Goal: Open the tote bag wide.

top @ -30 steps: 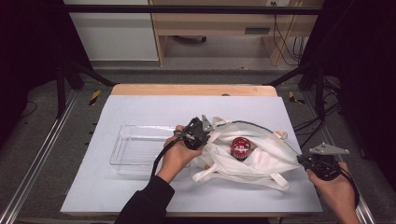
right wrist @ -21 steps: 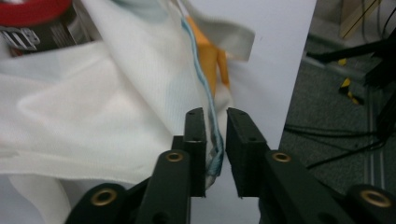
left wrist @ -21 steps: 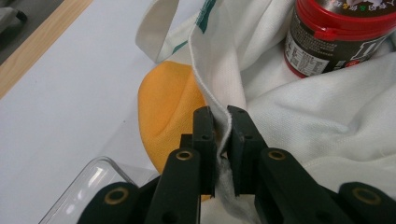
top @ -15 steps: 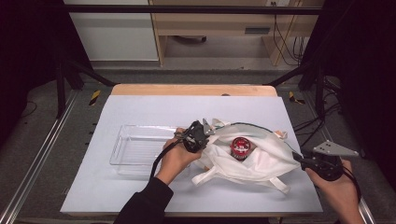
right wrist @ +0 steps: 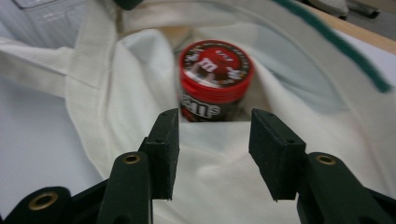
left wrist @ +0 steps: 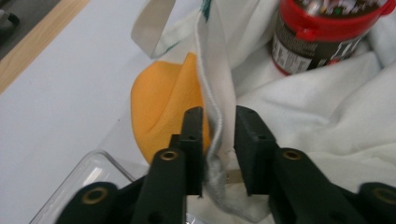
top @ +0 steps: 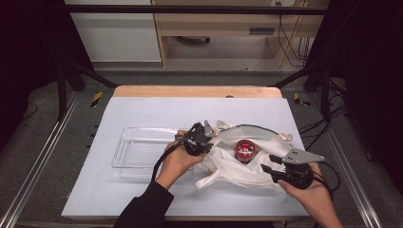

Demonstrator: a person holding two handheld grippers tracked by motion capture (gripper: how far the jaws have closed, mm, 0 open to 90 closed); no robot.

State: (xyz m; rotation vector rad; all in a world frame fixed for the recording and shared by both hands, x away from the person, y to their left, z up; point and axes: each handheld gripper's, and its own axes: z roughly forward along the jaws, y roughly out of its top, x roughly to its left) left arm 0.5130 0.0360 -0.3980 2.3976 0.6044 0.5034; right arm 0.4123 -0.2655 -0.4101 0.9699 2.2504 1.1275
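Note:
A white cloth tote bag (top: 228, 167) lies open on the table with a red-lidded candy jar (top: 245, 148) standing inside it. My left gripper (top: 210, 136) is at the bag's left rim. In the left gripper view the rim's hem (left wrist: 218, 107) hangs slack between the jaws of the left gripper (left wrist: 219, 135), which have just been opening. An orange rounded thing (left wrist: 161, 100) lies behind the hem, and the jar (left wrist: 322, 32) is at top right. My right gripper (top: 267, 172) hovers over the bag's near edge. It (right wrist: 215, 149) is open, jaws just widened, empty, pointing at the jar (right wrist: 215, 79).
A clear plastic tray (top: 138, 153) sits on the table left of the bag, just behind my left hand. The pale blue table top (top: 157, 114) ends in a wooden strip at the back. Metal rails run along both sides of the table.
My right hand has moved left from the bag's right corner to over its near edge, with the jaws wider apart. The left hand has stayed at the bag's rim.

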